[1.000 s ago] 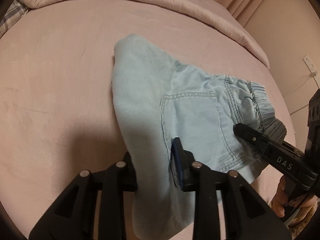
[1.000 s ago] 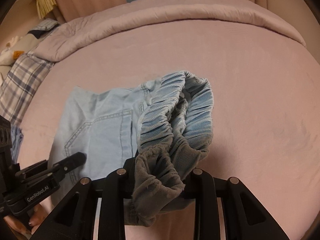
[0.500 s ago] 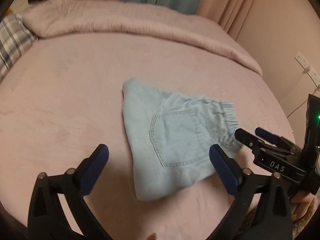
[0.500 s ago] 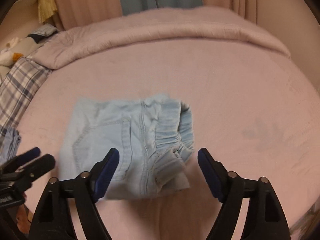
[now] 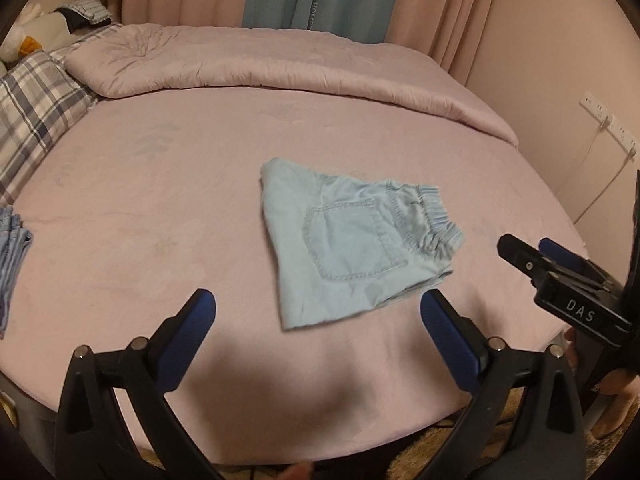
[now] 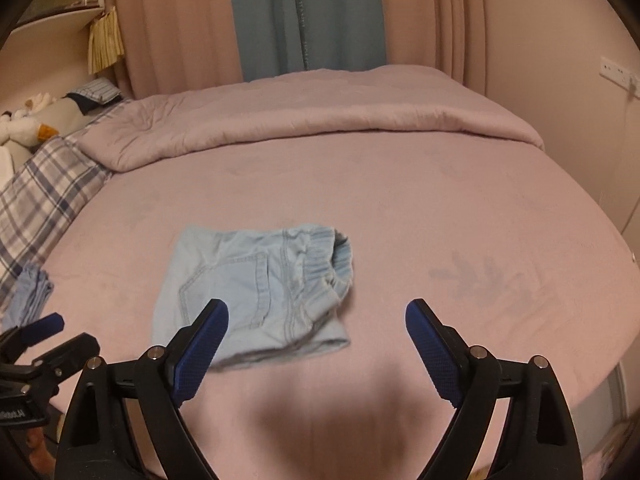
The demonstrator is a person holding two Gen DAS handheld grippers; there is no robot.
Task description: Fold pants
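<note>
Jaws apart on both tools: left gripper (image 5: 318, 310) spread wide with nothing between its blue pads, right gripper (image 6: 317, 322) opening wider at this moment, also empty, one blue pad overlapping the near edge of the cloth in its own view without pressing on it. Folded light-blue denim pants (image 5: 352, 240) lying flat on the pink bedsheet (image 5: 160, 208), beyond both sets of fingers and touched by neither; back pocket facing up, gathered elastic waistband (image 6: 336, 260) turned toward the right side. Seen from the left wrist, right gripper's black body marked "DAS" at the right edge, near the waistband end but apart from it. Farther back across the mattress, rolled pink quilt (image 5: 280, 64) along the far side. At the left, plaid grey-and-white pillow (image 5: 32, 108), with a small stack of folded blue cloth (image 6: 30, 294) near the left edge of the sheet. Behind the bed, pink curtains with a teal curtain panel (image 6: 304, 12) in the middle. White power strip (image 5: 608, 122) on the right wall.
</note>
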